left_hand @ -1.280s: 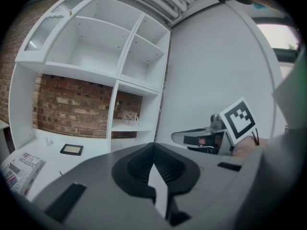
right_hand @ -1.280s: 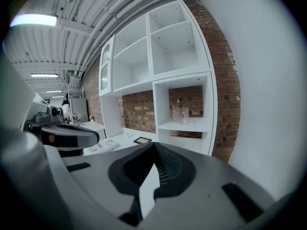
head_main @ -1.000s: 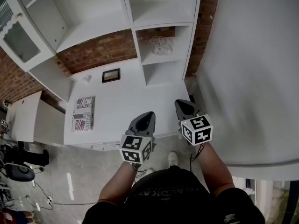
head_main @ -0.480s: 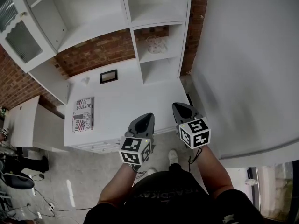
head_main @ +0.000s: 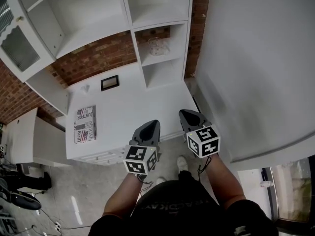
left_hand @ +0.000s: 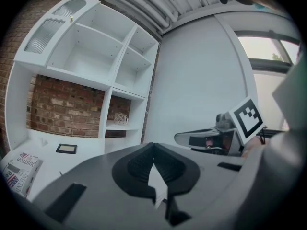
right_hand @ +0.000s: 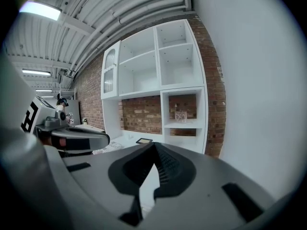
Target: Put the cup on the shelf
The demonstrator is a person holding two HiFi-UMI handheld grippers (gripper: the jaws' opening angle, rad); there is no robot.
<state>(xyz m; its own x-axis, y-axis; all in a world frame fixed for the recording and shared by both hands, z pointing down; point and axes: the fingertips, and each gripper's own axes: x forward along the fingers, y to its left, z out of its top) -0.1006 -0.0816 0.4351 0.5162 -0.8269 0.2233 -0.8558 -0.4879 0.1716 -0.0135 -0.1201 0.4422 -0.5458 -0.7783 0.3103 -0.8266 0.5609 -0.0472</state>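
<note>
A clear glass cup (head_main: 158,46) stands in the small cubby of the white shelf unit (head_main: 162,58), with brick wall behind it. The same cup (left_hand: 121,119) appears far off in the left gripper view, and the cup (right_hand: 181,116) is just as distant in the right gripper view. My left gripper (head_main: 151,127) hovers over the front edge of the white counter (head_main: 133,107), shut and empty. Beside it, my right gripper (head_main: 187,116) is shut on nothing too. Both are well short of the cup.
On the counter lie a magazine (head_main: 84,124), a small dark picture frame (head_main: 109,82) and a tiny white object (head_main: 86,88). A glass-door cabinet (head_main: 17,48) hangs at upper left. A large white wall (head_main: 256,68) fills the right. A low white desk (head_main: 24,132) stands left.
The shelf unit and counter have slid a little left and up in the head view. Both grippers stay side by side and shut.
</note>
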